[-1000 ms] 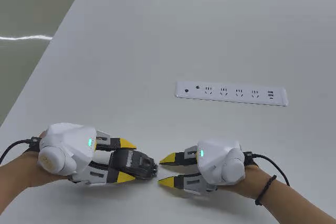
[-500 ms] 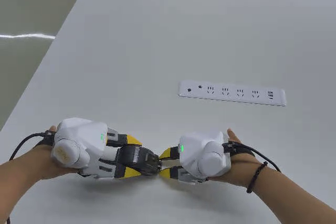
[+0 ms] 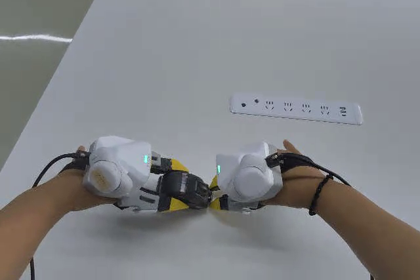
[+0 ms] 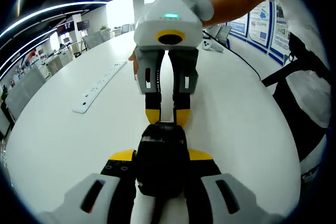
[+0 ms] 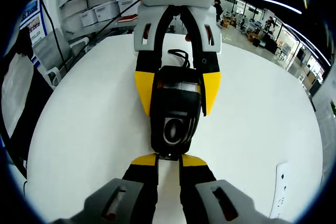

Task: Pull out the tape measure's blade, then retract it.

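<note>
Tape measure [image 3: 187,189] sits clamped in the left gripper [image 3: 177,185]. The right gripper [image 5: 168,160] has its jaws narrowed at the case's mouth, though I cannot tell whether they are pinching anything. The blade looks not yet drawn, so the next move probably calls for a firm pinch and a straight pull.

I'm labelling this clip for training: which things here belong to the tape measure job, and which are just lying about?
In the job: tape measure, held by the left gripper; right gripper, at its front end.
Lying about: power strip, out on the table.
</note>
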Tool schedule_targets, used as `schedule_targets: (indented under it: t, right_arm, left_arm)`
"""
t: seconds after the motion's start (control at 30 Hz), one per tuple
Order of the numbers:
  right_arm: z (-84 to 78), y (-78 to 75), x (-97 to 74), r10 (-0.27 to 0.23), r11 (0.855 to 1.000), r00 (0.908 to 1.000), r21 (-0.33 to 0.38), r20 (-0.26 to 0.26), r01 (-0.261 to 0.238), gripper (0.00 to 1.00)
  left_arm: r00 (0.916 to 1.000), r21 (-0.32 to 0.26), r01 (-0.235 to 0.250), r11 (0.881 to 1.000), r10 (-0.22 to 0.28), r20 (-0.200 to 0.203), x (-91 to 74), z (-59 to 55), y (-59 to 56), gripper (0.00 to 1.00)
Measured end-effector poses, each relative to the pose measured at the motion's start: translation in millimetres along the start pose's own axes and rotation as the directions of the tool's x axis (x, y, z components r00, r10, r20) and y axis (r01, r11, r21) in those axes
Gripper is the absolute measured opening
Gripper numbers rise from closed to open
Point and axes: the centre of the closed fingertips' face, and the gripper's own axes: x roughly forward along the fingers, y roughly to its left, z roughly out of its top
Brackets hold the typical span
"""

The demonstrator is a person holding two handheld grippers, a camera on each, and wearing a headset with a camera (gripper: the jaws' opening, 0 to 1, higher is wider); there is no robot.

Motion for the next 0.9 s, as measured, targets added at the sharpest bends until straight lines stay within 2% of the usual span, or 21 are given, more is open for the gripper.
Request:
schedule_targets:
  t: [0.23,0.9]
  right_arm:
    - [-1.8,-0.9,-1.2,-0.013,0.999,0.9991,0.03,0.041,0.012,0.11]
    - [-2.5,-0.3,-0.9,-0.024,0.999,0.998,0.034,0.058,0.022,0.1]
  left_arm:
    - [1.0,0.0,0.007,1.0,-0.007,-0.004,0.5,1.0,0.3,0.31]
    - [0.9996,0.005,0.005,1.0,-0.005,-0.026,1.2,-0.9,-0.2,0.31]
